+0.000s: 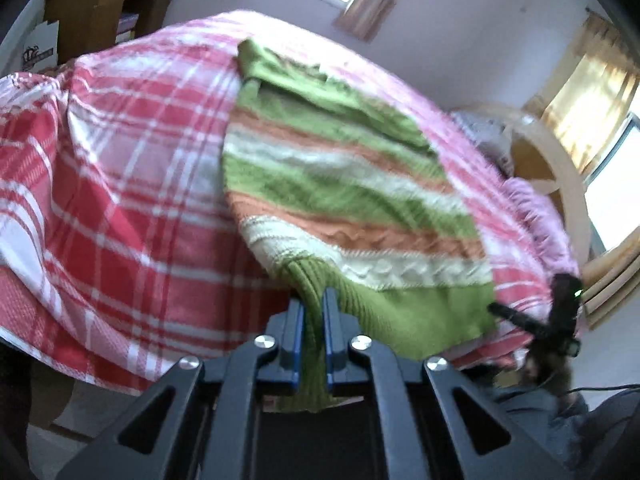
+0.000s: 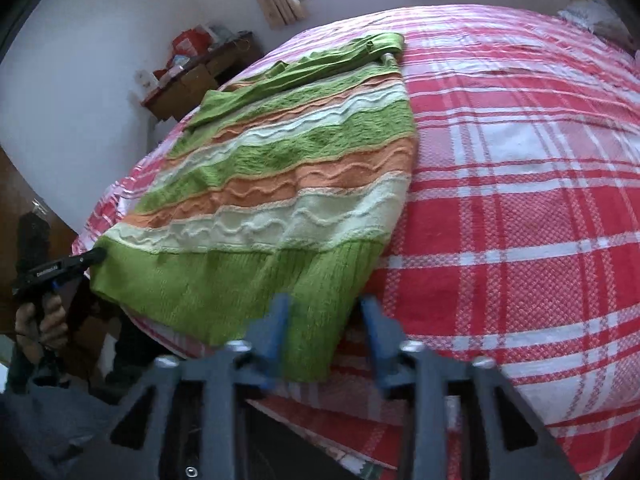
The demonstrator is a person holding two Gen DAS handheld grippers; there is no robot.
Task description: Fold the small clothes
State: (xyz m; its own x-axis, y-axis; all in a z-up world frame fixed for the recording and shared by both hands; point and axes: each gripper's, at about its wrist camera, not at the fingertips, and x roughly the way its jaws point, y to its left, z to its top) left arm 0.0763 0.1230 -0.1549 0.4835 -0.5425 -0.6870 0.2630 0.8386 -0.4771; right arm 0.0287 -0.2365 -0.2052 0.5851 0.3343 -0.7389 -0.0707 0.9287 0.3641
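Left gripper clamped on striped sweater hem at bed edge.

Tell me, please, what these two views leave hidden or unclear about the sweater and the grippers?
- Sweater underside: hidden against the bedspread, both views.
- Right gripper: motion blur hides whether its fingers touch the hem.
- Left gripper: hem end cut off below, behind its frame.

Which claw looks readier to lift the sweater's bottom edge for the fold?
Left, probably. The left claw is already shut on the striped sweater's green hem, while the right claw is open around the other hem corner.
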